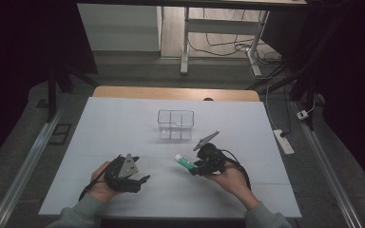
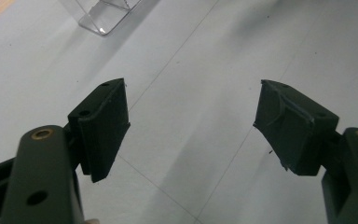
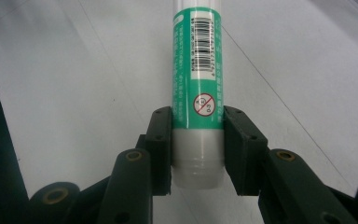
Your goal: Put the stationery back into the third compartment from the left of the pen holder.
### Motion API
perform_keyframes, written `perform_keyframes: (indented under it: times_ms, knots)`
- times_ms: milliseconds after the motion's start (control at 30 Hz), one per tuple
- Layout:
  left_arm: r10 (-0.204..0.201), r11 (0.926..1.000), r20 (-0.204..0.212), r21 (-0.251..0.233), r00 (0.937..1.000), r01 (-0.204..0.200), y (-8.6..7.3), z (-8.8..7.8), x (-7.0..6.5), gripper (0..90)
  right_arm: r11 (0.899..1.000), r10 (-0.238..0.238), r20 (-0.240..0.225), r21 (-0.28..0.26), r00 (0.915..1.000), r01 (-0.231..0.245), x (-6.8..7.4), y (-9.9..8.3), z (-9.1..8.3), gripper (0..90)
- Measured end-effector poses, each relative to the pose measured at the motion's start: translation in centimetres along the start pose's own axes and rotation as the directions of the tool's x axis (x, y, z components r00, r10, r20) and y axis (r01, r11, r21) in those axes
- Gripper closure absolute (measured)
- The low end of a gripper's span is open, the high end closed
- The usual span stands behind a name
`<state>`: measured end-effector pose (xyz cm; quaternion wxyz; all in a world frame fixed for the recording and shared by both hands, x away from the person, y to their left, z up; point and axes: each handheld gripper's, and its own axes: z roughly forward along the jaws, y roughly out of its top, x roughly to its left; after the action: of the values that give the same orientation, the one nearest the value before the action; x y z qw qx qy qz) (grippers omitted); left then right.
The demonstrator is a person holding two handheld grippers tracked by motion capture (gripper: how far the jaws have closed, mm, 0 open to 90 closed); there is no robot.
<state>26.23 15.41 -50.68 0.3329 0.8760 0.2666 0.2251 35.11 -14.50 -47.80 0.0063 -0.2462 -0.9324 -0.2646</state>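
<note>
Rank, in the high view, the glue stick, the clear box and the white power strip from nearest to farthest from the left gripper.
1. Glue stick: right of the left gripper, held in the right gripper.
2. Clear box: beyond, mid-table.
3. White power strip: floor, far right.

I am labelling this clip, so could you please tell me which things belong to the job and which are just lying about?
In the job:
- glue stick, clamped in the right gripper
- clear divided box, probably its destination
- left gripper, open, holding nothing

Lying about:
- power strip on the floor
</note>
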Motion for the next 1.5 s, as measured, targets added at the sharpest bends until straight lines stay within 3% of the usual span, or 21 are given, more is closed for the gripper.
perform_keyframes:
  times_ms: [1500]
  knots:
    - [0.048,0.9982,0.012,0.037,0.9988,-0.048,0.8,1.4,-0.5,25.0,0.998,-0.056,-0.052,-0.013,0.9971,0.055,1.6,2.4,1.7,64.0]
